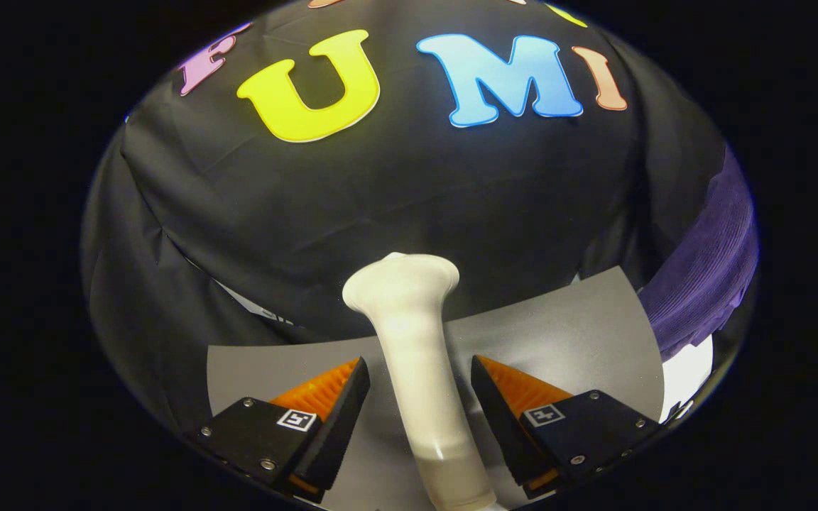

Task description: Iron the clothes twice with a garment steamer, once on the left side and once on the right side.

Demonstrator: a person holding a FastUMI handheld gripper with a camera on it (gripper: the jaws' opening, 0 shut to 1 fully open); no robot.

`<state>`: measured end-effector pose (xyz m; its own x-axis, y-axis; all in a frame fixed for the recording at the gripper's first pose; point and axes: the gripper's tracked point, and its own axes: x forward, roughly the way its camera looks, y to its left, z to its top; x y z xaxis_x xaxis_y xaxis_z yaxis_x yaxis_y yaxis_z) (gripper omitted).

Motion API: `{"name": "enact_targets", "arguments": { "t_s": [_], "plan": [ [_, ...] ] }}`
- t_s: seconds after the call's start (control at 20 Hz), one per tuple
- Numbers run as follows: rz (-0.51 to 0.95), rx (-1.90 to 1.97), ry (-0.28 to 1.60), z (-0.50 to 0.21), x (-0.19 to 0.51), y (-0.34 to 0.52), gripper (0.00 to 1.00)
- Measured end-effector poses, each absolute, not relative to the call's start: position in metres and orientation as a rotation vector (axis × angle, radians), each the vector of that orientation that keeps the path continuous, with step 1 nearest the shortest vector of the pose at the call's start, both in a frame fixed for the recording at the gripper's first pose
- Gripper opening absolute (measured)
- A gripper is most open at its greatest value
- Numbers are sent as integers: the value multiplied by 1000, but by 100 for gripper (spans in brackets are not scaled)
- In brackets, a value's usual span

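In the gripper view, the tongs (pixel 420 397) stand spread, one finger on each side of the steamer (pixel 416 369), with a visible gap between each finger and the handle, so neither finger presses on it. The steamer is a cream-white, smooth, glossy wand: a long rounded handle that rises from between the fingers and leans slightly away, then narrows to a neck and flares into a wider, flattened head (pixel 402 280) just beyond the fingertips. A small highlight shines low on the handle, where a faint seam separates a greyer lower section. The steamer stands over a grey desk (pixel 565 333), whose bare surface spreads behind and to both sides of the fingers. Beyond the desk hangs the booth's black cloth wall (pixel 395 191), creased in places. To the right, beyond the desk's far corner, a purple ribbed garment (pixel 707 270) hangs or drapes, with something white (pixel 686 372) just below it; what that is cannot be told. Each finger carries a small square black-and-white marker (pixel 297 419) on its upper face. No brand name or readable label shows on the steamer.
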<state>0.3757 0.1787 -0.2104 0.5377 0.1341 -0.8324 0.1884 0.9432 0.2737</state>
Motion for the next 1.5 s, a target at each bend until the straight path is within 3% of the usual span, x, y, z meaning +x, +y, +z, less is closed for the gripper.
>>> {"name": "enact_targets", "arguments": {
  "t_s": [0.1,0.25,0.35,0.6,1.05,1.5],
  "plan": [
    [-80,328,1005,-212,374,174,85],
    [-85,243,978,-216,378,171,62],
    [-88,194,966,-217,376,169,54],
    [-113,141,913,-217,368,169,40],
    [-1,160,746,-175,327,164,36],
    [125,80,505,-103,189,95,35]
  ]
}}
